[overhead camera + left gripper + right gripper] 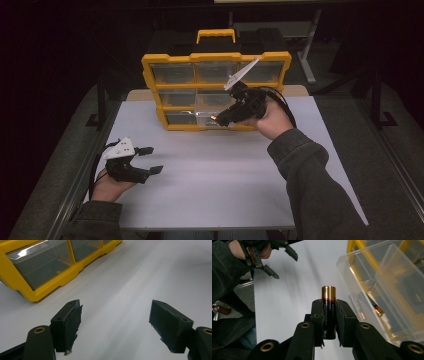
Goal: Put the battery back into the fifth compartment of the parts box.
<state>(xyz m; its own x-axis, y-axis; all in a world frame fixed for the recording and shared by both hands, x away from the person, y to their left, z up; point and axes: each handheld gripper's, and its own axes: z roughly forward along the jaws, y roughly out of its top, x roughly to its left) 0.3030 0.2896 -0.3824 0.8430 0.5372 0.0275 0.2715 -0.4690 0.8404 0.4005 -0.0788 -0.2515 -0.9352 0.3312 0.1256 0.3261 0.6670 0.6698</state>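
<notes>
A gold and black battery [328, 293] stands upright between the jaws of my right gripper [329, 303], which is shut on its lower half. In the high view the right gripper [220, 119] hovers in front of the bottom row of the yellow organizer case [215, 57], with the battery's end [213, 118] glinting at its tip. Beside it is a clear drawer [367, 277] with another battery [377, 309] lying inside. My left gripper [152, 160] rests low at the table's left, open with nothing between its jaws [115, 317].
The organizer [37, 295] stands upright at the back of the white table [215, 180], with a yellow handle [215, 34] on top. Dark floor and stand legs surround the table. The left hand and its gripper [285, 265] appear far off in the right gripper view.
</notes>
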